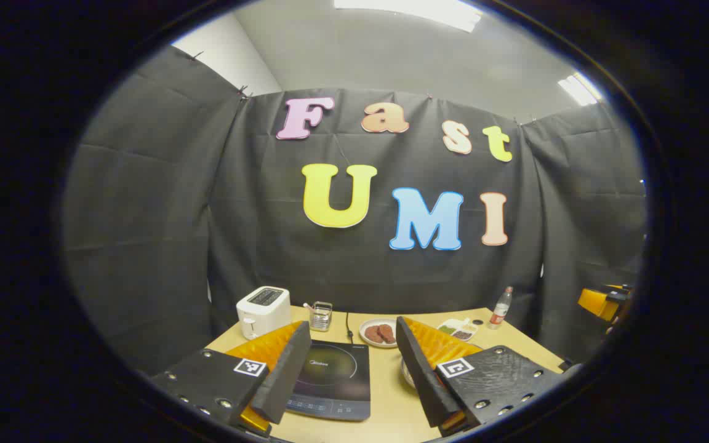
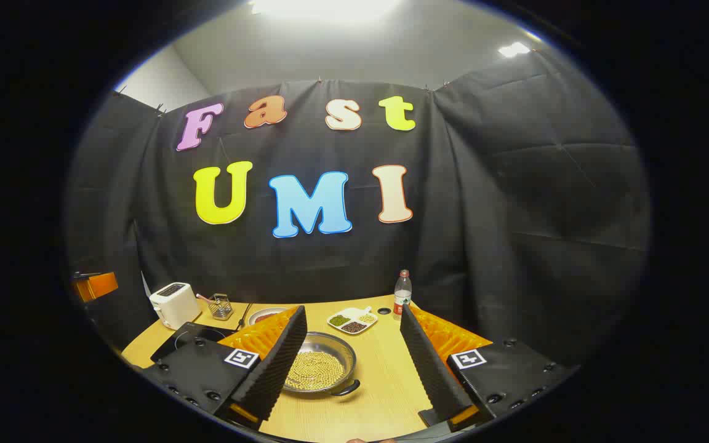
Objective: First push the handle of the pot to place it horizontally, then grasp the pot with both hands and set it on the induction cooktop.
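Note:
A shallow steel pot (image 2: pixel 320 368) holding small yellow beans sits on the wooden table (image 2: pixel 385 381), with a dark handle (image 2: pixel 347 389) on its near right rim. My right gripper (image 2: pixel 352 309) hovers above and before it, open, nothing between its fingers. The black induction cooktop (image 1: pixel 333 378) lies on the table between the open fingers of my left gripper (image 1: pixel 351 324), which is also held above the table. A sliver of the pot (image 1: pixel 405 373) peeks out beside the left gripper's right finger. In the right gripper view the cooktop (image 2: pixel 194 335) lies left of the pot.
Along the back stand a white toaster (image 1: pixel 262 311), a wire holder (image 1: pixel 320 315), a plate of meat (image 1: pixel 379 333), a divided dish (image 2: pixel 351 321) and a bottle (image 2: pixel 402 294). A cord (image 1: pixel 348 326) runs behind the cooktop. Black cloth walls close the booth.

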The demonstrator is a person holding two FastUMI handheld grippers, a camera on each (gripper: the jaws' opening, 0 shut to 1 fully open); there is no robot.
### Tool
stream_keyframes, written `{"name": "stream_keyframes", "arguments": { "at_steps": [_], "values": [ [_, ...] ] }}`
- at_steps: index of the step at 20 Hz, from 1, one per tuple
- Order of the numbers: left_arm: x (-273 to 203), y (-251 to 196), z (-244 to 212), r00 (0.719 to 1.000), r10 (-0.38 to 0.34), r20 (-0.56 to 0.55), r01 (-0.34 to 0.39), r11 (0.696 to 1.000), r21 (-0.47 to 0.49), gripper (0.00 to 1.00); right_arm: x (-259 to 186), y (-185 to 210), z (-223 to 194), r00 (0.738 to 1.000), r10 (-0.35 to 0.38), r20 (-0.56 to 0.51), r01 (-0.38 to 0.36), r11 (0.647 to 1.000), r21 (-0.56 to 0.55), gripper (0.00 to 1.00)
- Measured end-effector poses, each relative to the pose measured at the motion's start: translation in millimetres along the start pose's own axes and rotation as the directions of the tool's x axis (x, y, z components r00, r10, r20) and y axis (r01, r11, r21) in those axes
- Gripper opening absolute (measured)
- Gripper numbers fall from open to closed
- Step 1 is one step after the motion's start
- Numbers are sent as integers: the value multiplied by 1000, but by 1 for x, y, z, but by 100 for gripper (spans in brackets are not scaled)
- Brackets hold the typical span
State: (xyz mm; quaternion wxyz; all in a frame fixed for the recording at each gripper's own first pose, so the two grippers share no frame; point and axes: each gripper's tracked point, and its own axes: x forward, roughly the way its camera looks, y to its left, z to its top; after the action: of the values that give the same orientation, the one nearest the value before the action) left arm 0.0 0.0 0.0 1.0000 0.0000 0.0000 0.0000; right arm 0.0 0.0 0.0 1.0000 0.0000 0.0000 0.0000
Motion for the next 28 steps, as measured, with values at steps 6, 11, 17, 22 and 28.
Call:
{"name": "stream_keyframes", "arguments": {
  "at_steps": [6, 11, 17, 22, 28],
  "values": [
    [2, -6, -2, 1000, -17, -5, 17, 1000, 16, 82, 0, 7, -6, 999, 23, -35, -23, 1000, -2, 98],
    [2, -6, -5, 1000, -26, -15, 26, 999, 40, 82, 2, 13, -9, 998, 34, -57, -34, 999, -6, 98],
    [2, -4, -14, 999, -32, -24, 33, 999, 35, 85, 3, 18, -10, 997, 35, -67, -37, 999, -21, 97],
    [5, -1, -20, 999, -33, -41, 34, 999, 19, 85, 6, 22, -8, 996, 50, -77, -52, 998, -32, 96],
    [6, 12, -25, 999, -16, -43, 16, 1000, 18, 88, 14, 36, -14, 988, 81, -129, -88, 995, -49, 97]
  ]
}}
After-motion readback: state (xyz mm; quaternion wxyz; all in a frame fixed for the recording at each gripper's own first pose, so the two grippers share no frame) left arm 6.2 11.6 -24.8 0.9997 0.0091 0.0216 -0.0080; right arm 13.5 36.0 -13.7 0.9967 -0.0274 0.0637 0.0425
